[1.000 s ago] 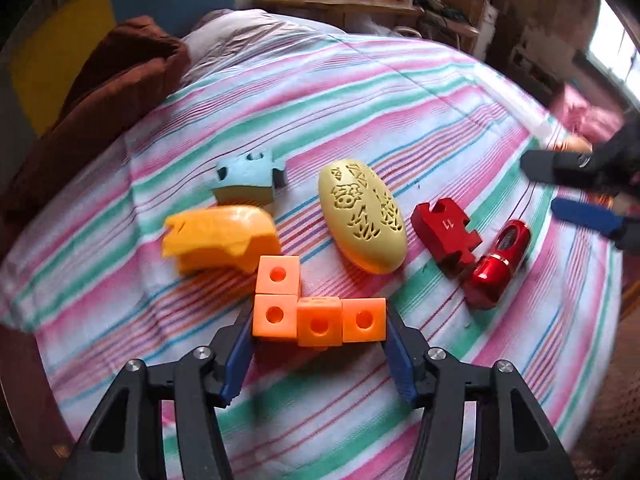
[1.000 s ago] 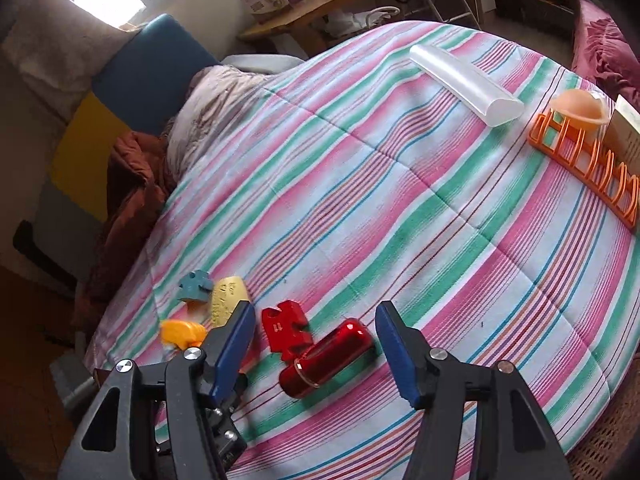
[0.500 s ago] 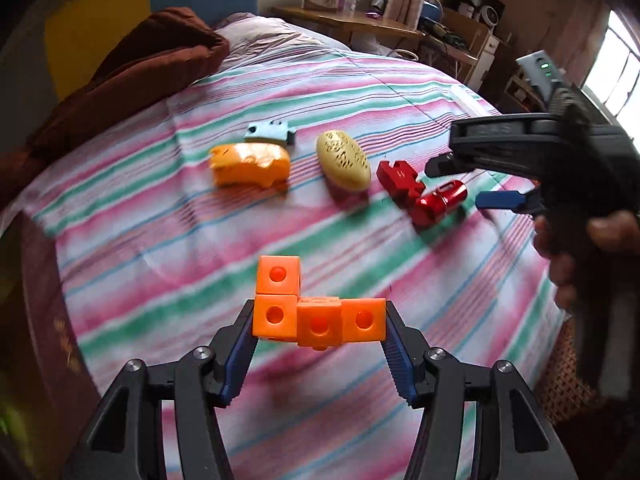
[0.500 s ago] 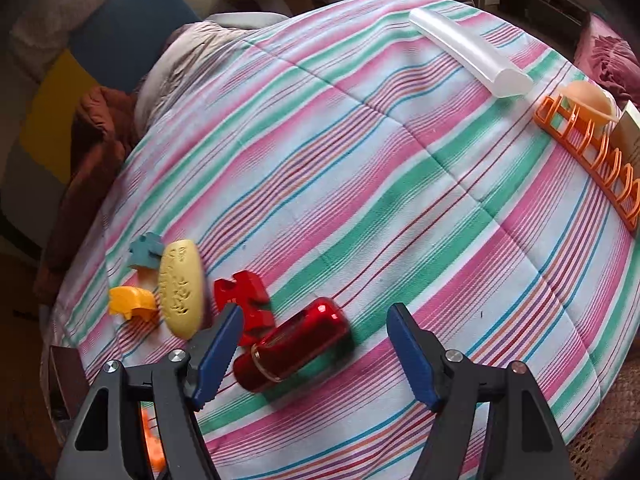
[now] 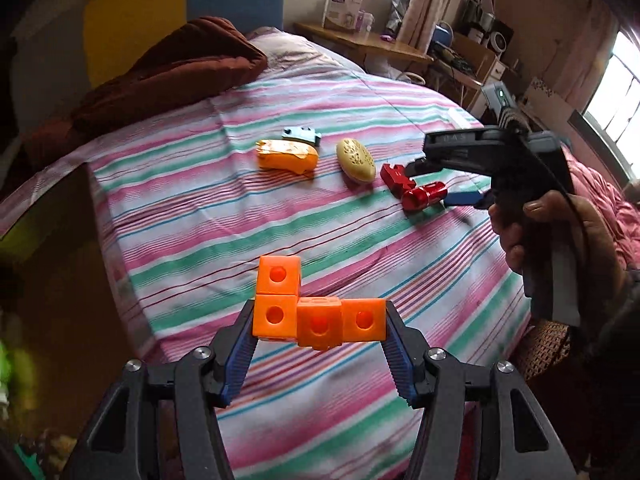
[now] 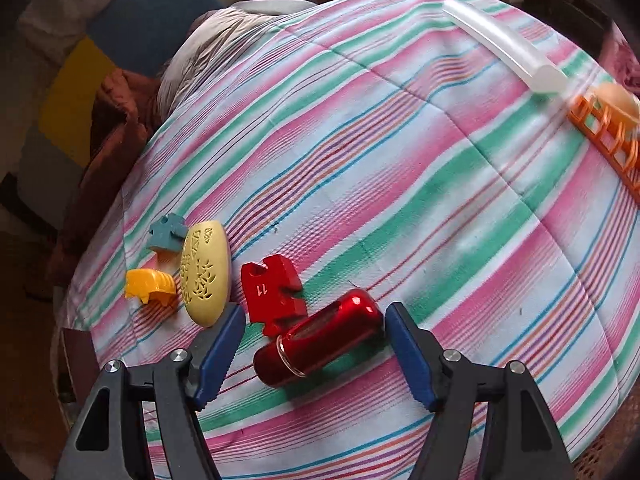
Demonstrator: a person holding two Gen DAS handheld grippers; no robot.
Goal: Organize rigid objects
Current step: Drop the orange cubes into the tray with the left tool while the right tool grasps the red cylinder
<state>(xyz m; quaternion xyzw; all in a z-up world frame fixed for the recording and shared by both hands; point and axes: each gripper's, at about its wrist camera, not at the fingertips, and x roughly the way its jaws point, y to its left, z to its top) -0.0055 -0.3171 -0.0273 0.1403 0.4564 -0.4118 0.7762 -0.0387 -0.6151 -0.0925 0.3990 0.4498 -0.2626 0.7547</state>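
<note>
Striped bedspread (image 6: 400,184) yields, so my released right claw (image 6: 312,344) must centre on the red cylinder (image 6: 320,344) while my left claw (image 5: 320,324) grips the orange blocks (image 5: 320,312).

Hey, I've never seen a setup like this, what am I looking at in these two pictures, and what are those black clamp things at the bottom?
No robot here: a person holds a hand-squeezed gripper in each hand, with a wide-angle camera on each looking along its two blue-padded fingers. One picture is from the left gripper, the other from the right gripper.

The left one is shut on an L of orange cubes, lifted above a striped bedspread. Its view also shows the person's right hand.

The right one is open, its fingers either side of a red cylinder lying on the bed. Beside that lie a red puzzle piece, a yellow oval, an orange-yellow piece and a teal piece.
</note>
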